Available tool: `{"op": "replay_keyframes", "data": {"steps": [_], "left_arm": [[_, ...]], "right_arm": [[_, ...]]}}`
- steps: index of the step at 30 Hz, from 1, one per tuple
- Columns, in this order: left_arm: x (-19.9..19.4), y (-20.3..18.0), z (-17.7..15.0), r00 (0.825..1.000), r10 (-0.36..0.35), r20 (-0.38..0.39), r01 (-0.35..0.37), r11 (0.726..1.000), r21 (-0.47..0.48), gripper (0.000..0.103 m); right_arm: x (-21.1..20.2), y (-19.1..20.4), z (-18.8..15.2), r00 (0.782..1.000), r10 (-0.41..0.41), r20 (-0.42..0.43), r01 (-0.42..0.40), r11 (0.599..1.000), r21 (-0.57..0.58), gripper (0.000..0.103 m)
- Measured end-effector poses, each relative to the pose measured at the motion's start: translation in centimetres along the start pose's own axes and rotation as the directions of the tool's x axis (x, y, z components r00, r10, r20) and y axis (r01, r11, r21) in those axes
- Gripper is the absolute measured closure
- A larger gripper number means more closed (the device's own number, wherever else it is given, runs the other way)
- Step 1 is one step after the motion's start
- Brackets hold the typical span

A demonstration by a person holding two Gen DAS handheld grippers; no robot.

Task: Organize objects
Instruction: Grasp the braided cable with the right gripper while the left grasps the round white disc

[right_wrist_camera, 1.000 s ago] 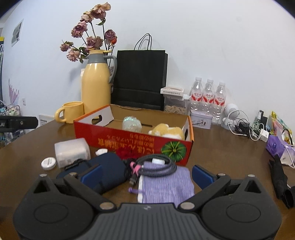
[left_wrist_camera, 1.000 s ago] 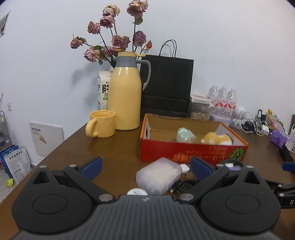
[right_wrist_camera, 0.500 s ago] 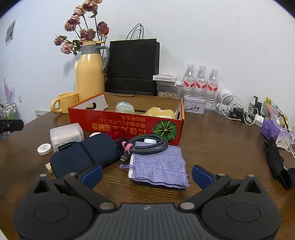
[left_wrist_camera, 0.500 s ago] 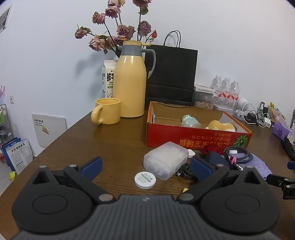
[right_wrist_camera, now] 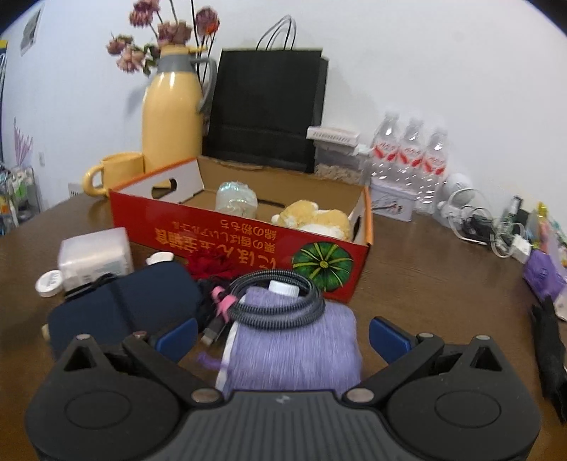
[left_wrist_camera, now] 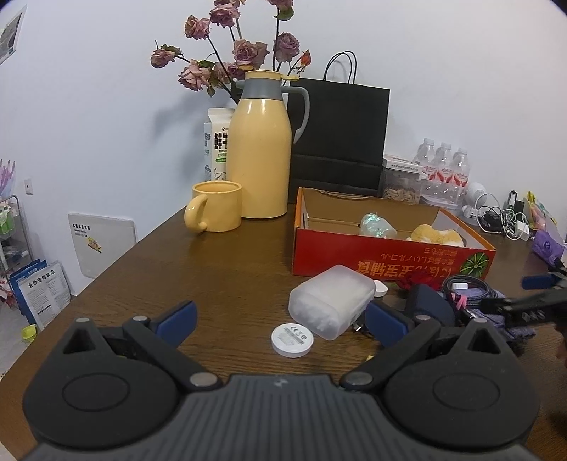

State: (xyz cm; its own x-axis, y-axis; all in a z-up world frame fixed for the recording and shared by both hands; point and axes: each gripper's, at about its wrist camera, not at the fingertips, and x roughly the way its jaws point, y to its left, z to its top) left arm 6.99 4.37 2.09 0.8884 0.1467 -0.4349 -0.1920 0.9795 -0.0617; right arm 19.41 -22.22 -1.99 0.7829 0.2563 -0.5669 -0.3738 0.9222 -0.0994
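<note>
Right claw [right_wrist_camera: 282, 337], held open and empty, is aligned with the purple knitted fabric pouch [right_wrist_camera: 294, 351] lying directly between its fingers on the brown wooden table [right_wrist_camera: 443, 283], before the red cardboard box [right_wrist_camera: 248, 241]. Left claw [left_wrist_camera: 280, 321], also open, is offset beside the small white round disc [left_wrist_camera: 292, 339].

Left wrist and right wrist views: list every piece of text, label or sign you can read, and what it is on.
"鲜牛" and "FRESH", partly hidden: milk carton.
"CE" marks: white disc; the rest too small.
"全价宠物食品": leaflet by the floor.
Yellow print, upside down, on the red box beside a pumpkin picture: not surely readable.
Bottle labels, tin, wall poster: too small or blurred.
</note>
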Motion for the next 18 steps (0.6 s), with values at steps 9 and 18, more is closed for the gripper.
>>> {"op": "replay_keyframes", "data": {"steps": [9,18], "left_arm": [[0.4,1.2,0.3,0.999,0.037,-0.012,-0.037,0.999,-0.012,0.0],[0.6,1.5,0.1,0.999,0.039,-0.024,-0.039,0.999,-0.011,0.0]], "right_arm": [[6.0,-0.3,1.5,0.991,0.058,-0.12,-0.057,0.998,0.006,0.0],[7.3,0.3,1.4,0.992,0.053,-0.117,-0.054,0.999,-0.005,0.003]]}}
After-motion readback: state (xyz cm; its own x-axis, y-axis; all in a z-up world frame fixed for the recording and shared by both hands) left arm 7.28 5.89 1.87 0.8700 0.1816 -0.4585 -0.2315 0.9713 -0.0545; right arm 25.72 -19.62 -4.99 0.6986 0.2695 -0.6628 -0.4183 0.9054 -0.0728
